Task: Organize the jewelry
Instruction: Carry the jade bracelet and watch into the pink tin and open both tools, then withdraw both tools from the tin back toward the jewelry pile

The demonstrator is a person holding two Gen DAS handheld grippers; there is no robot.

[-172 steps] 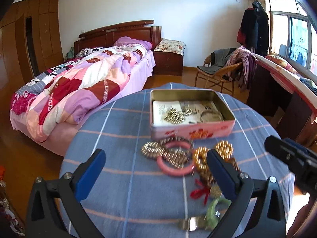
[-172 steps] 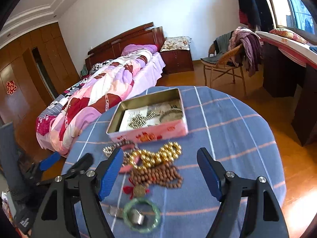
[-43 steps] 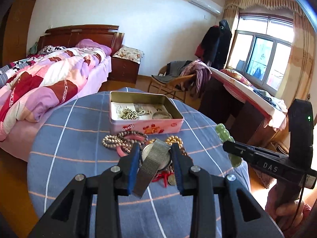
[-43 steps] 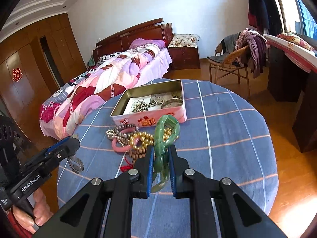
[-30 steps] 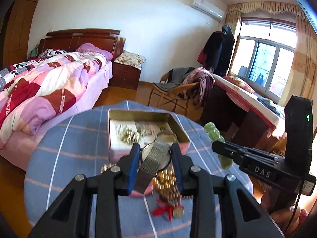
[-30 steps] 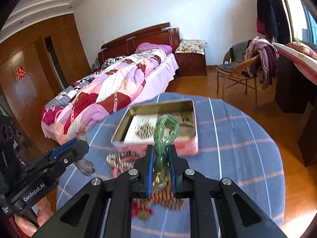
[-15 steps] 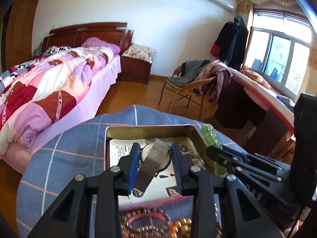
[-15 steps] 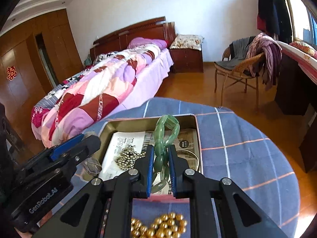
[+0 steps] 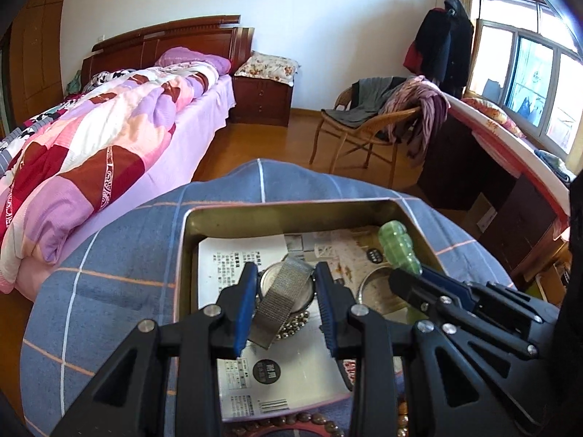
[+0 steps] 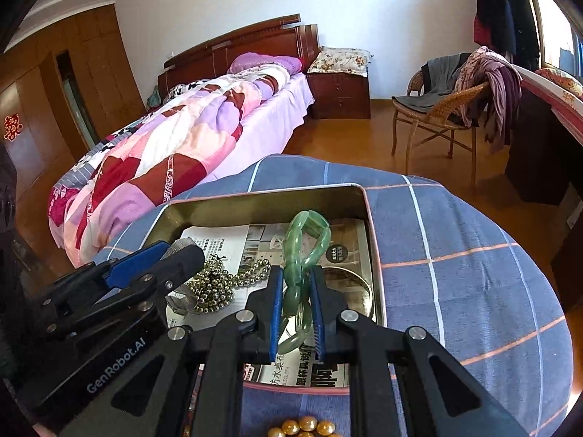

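Note:
An open metal tin (image 9: 291, 211) lined with newspaper sits on the blue checked table; it also shows in the right wrist view (image 10: 262, 200). My left gripper (image 9: 286, 291) is shut on a silver mesh-band watch (image 9: 282, 298) and holds it over the tin's middle. My right gripper (image 10: 296, 298) is shut on a green jade bracelet (image 10: 304, 240), over the tin's right part; the bracelet also shows in the left wrist view (image 9: 399, 245). A silver bead necklace (image 10: 218, 287) and a metal bangle (image 10: 349, 284) lie in the tin.
Gold beads (image 10: 306, 426) and a brown bead string (image 9: 313, 418) lie on the table in front of the tin. A bed (image 10: 182, 138) stands to the left, a wicker chair (image 10: 437, 116) with clothes behind, a desk on the right.
Both grippers have moved forward and down over the tin with the watch and the jade bracelet still held. The loose jewelry on the table now lies behind them.

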